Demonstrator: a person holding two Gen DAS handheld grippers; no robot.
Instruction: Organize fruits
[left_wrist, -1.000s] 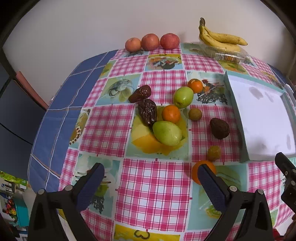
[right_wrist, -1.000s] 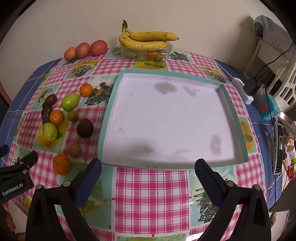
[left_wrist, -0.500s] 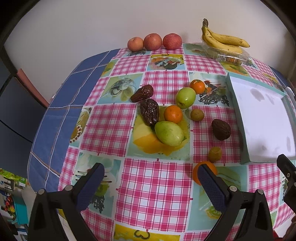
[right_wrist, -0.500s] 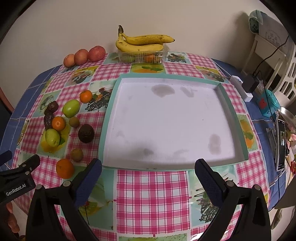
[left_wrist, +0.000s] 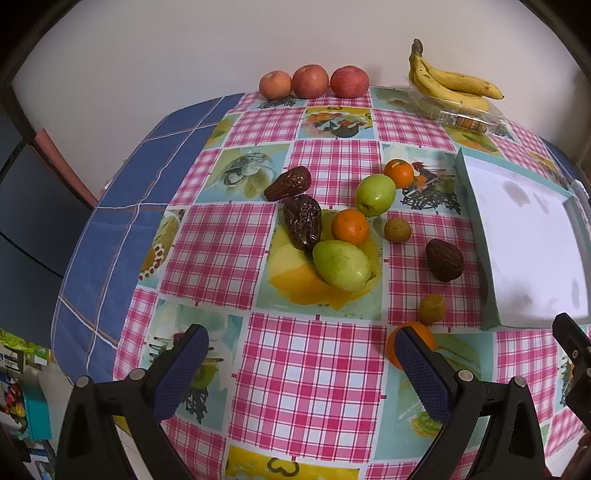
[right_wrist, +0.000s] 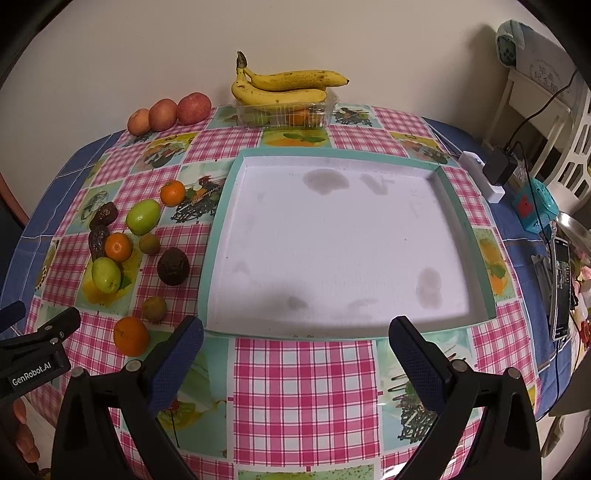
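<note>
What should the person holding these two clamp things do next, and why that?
Probably ease the left tool forward and to its right, onto the nearest orange. Both tools are open and hold nothing, the white tray has no fruit in it yet, and that orange sits right by the left tool's right finger, close to the tray's near corner, so it looks like the easiest first pick.
</note>
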